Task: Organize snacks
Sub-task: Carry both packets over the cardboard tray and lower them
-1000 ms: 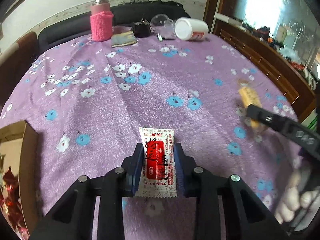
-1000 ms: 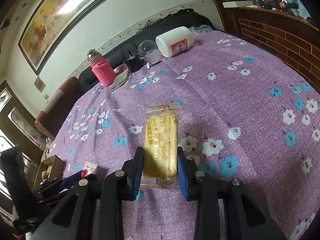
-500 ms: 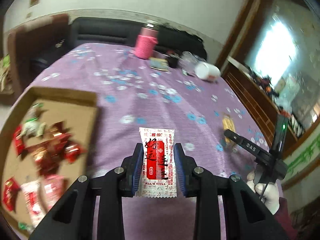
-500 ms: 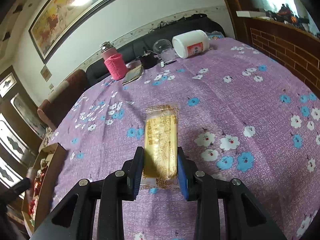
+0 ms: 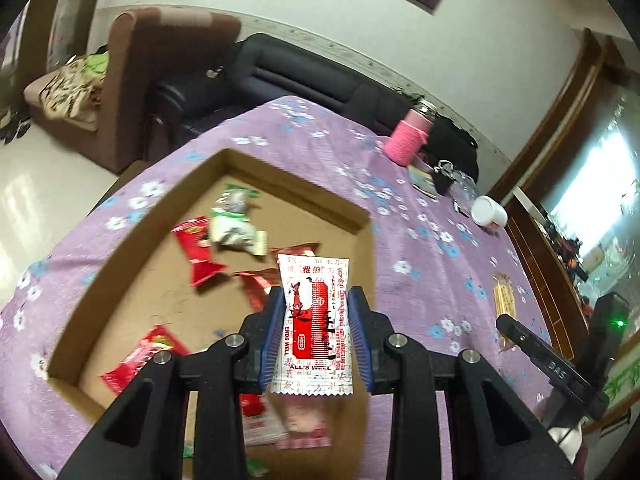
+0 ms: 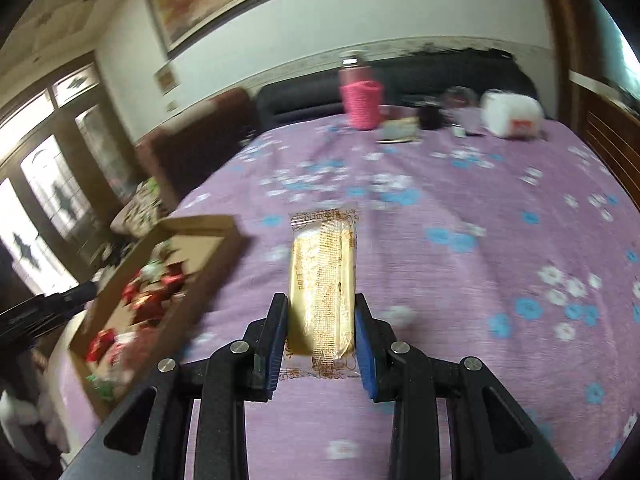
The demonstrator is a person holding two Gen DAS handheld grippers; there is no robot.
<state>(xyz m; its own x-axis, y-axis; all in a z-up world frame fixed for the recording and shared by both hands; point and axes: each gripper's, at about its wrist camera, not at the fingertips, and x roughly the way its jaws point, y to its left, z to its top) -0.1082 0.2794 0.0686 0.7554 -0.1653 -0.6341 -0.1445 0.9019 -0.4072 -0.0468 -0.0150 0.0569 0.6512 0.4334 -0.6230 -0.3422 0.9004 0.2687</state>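
At the bottom center of the left wrist view, the left gripper (image 5: 316, 332) has its blue pads clamped on a red-and-white snack packet (image 5: 315, 322), which it holds upright over the right part of a cardboard box (image 5: 132, 256). The box fills the middle left of the frame and already has red wrappers (image 5: 198, 250) and a green-and-white one (image 5: 235, 222) scattered in it. It sits on a purple flowered tablecloth (image 5: 420, 280). Upper right there's a pink-sleeved bottle (image 5: 410, 140) and a white jar (image 5: 489, 211) on its side, and at the lower right the other gripper pokes in with a yellow bar. Over in the right wrist view, which is pretty blurry, the right gripper (image 6: 322, 336) at bottom center is squeezed shut on that yellow wafer-type bar (image 6: 323, 288) in a clear wrapper, up above the cloth. The box (image 6: 208, 222) is off at the middle left, well apart from the bar.
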